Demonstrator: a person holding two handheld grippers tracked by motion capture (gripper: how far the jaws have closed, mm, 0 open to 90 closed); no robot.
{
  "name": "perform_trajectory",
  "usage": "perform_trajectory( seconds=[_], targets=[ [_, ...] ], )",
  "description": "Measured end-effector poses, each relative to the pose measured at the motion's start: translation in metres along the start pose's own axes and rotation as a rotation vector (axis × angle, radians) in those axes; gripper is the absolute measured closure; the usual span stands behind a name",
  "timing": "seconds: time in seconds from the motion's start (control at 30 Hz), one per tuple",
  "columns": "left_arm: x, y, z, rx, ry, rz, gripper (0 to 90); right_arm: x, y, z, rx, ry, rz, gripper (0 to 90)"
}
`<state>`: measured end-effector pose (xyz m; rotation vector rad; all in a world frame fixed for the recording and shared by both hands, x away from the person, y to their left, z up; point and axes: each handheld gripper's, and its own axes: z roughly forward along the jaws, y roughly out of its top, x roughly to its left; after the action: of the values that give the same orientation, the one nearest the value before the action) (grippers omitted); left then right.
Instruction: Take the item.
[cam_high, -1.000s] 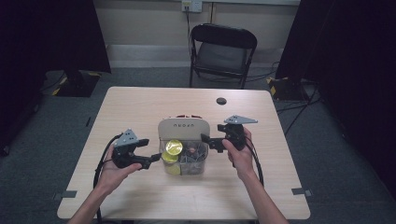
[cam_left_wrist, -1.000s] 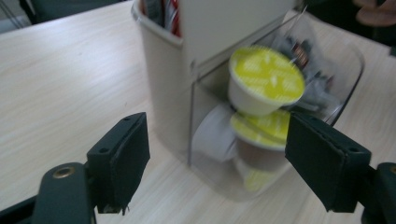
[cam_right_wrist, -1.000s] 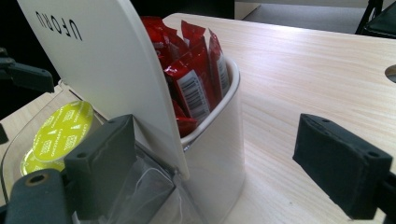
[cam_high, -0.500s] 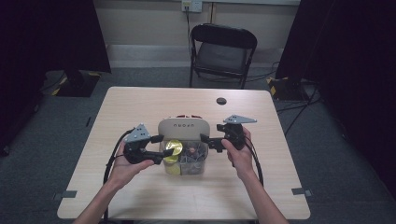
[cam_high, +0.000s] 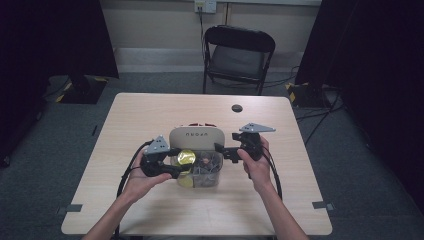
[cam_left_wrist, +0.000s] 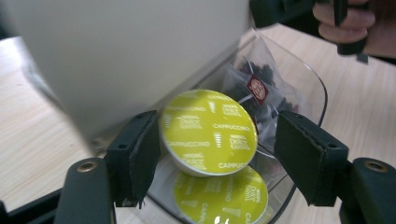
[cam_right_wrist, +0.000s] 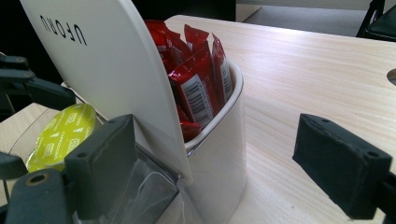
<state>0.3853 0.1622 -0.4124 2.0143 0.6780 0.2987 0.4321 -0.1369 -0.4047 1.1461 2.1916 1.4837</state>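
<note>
A white organizer (cam_high: 196, 136) with its lid raised stands mid-table. Its clear front bin (cam_left_wrist: 312, 88) holds two yellow cappuccino capsules and dark tea bags (cam_left_wrist: 256, 86). The upper capsule (cam_left_wrist: 208, 131) sits tilted between the jaws of my left gripper (cam_left_wrist: 219, 156), which have just been closing. One pad (cam_left_wrist: 142, 154) touches its rim and the other pad (cam_left_wrist: 303, 156) stands a little off it. The lower capsule (cam_left_wrist: 219, 198) lies beneath. My right gripper (cam_right_wrist: 219, 163) is open at the organizer's right side, with the white wall (cam_right_wrist: 219, 154) between its jaws. In the high view the left gripper (cam_high: 176, 162) and right gripper (cam_high: 222, 151) flank the bin.
Red sachets (cam_right_wrist: 198, 79) fill the organizer's rear compartment. A small dark round thing (cam_high: 236, 108) sits at the table's far side, and a black folding chair (cam_high: 239, 55) stands beyond. Bare tabletop (cam_high: 125, 120) lies to the left, right and front.
My left gripper has moved right to the clear bin and its jaws have narrowed around the upper capsule. The right gripper and the organizer have kept still.
</note>
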Motion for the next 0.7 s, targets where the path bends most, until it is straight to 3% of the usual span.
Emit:
perform_trajectory(
  seconds=[0.17,0.4,0.53,0.7],
  targets=[
    [0.0013,-0.0008,0.0051,0.005,-0.006,0.002,37.2,0.0005,-0.0007,0.0002,-0.004,0.000,0.003,12.7],
    [-0.0025,-0.0021,0.0068,0.002,0.009,0.014,36.2,0.0027,-0.0011,-0.0003,-0.007,-0.010,0.000,13.9],
    [-0.0047,-0.0026,0.0102,0.025,0.012,0.024,35.5,0.0024,-0.0015,-0.0002,-0.009,-0.009,0.002,13.9],
    [-0.0055,-0.0034,0.0107,0.011,0.018,0.034,37.5,0.0019,-0.0014,0.0001,-0.008,-0.006,0.001,13.7]
  ],
)
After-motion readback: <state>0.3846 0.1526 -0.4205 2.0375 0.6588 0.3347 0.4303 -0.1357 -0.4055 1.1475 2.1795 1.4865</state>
